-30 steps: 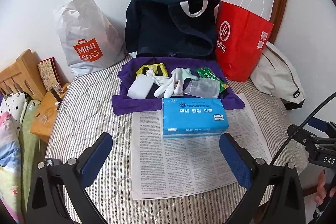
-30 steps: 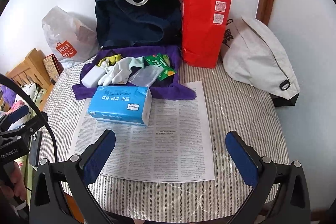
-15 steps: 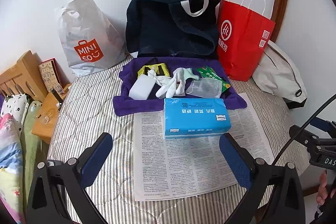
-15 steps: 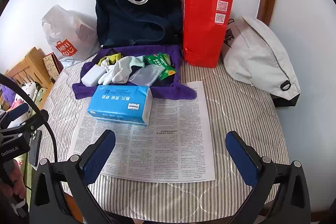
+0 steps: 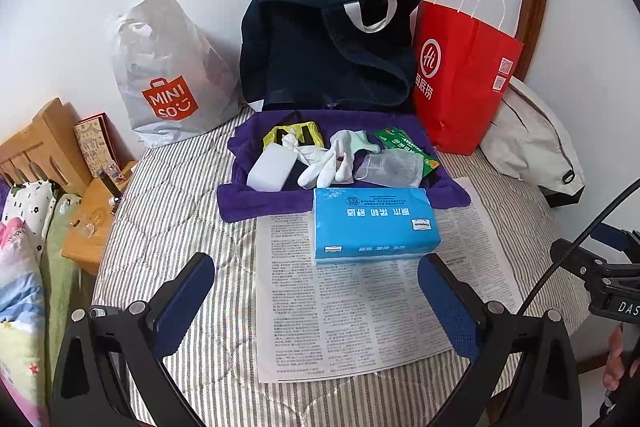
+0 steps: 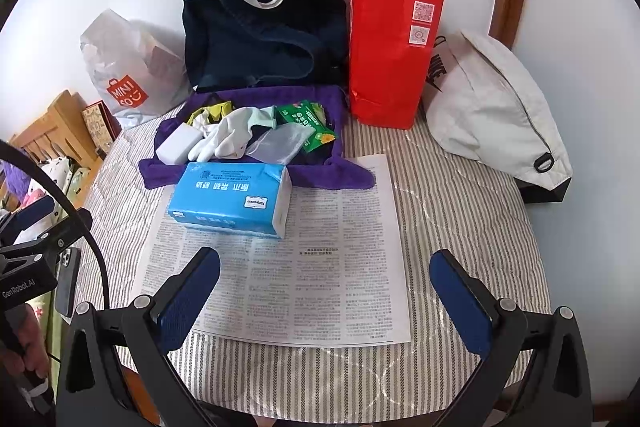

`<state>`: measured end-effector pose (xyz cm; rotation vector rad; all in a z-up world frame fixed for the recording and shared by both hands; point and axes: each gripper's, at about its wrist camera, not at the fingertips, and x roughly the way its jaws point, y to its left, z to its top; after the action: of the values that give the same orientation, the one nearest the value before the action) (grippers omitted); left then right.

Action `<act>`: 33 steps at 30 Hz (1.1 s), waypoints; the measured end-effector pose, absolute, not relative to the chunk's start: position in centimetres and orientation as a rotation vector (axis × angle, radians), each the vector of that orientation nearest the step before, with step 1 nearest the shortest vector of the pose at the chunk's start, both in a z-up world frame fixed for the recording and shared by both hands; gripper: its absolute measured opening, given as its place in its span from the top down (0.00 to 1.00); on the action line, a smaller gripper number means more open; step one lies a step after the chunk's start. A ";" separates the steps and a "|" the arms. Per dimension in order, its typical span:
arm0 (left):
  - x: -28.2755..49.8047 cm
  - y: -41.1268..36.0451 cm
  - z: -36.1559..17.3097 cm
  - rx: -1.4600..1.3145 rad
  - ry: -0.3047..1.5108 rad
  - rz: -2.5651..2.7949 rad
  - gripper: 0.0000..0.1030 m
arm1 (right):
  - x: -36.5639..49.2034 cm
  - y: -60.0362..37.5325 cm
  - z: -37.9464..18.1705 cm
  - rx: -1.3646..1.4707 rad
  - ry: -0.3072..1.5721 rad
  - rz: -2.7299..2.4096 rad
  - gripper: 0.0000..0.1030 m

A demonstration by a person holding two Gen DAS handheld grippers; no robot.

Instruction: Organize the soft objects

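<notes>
While both grippers hover with jaws spread wide and empty, left gripper (image 5: 316,291) and right gripper (image 6: 326,287) sit above the newspaper (image 6: 304,267) on the striped quilt (image 6: 460,211). Blue tissue pack (image 5: 372,223) lies flat at 12 o'clock of the left gripper, soft plastic-wrapped block, white label, on the newspaper's far edge touching the purple towel (image 5: 256,199). Farther at 12: white gloves (image 5: 332,163), white sponge block (image 5: 270,167), clear pouch (image 5: 390,167), green packet (image 5: 404,147) on the towel; navy bag (image 5: 328,43) behind.

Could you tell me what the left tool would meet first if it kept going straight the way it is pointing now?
Most likely the blue tissue pack on the newspaper: it lies centred ahead of the open left tool, though depth is hard to judge.
</notes>
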<state>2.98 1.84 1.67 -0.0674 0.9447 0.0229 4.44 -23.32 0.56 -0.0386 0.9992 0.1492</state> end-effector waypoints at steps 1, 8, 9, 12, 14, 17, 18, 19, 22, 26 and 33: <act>3.0 1.8 1.7 -0.065 0.945 0.022 0.00 | 4.4 -23.3 0.6 -0.037 0.998 0.149 0.00; 2.8 2.0 2.0 -0.062 0.938 0.026 0.00 | 4.4 -23.2 0.8 -0.033 0.996 0.153 0.00; 2.8 2.0 2.1 -0.062 0.937 0.025 0.00 | 4.4 -23.2 0.7 -0.036 0.998 0.152 0.00; 2.7 2.0 2.1 -0.058 0.938 0.029 0.00 | 4.4 -23.1 0.7 -0.034 1.000 0.153 0.00; 2.7 2.0 2.2 -0.057 0.939 0.027 0.00 | 4.4 -23.1 0.6 -0.035 1.000 0.153 0.00; 2.7 2.0 2.2 -0.058 0.937 0.027 0.00 | 4.4 -23.1 0.6 -0.034 1.001 0.152 0.00; 2.7 2.0 2.2 -0.057 0.937 0.025 0.00 | 4.4 -23.1 0.6 -0.033 1.000 0.151 0.00; 2.7 2.0 2.2 -0.057 0.937 0.025 0.00 | 4.4 -23.2 0.6 -0.032 1.000 0.149 0.00; 2.7 2.1 2.2 -0.058 0.937 0.023 0.00 | 4.4 -23.2 0.6 -0.030 0.999 0.149 0.00; 2.7 2.1 2.2 -0.056 0.939 0.023 0.00 | 4.4 -23.4 0.6 -0.030 1.001 0.148 0.00; 2.7 2.0 2.2 -0.056 0.936 0.024 0.00 | 4.5 -23.4 0.5 -0.031 1.003 0.147 0.00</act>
<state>2.67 2.03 2.17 -0.0556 0.9364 0.0245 4.48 -23.42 0.54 -0.0309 1.0028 0.1474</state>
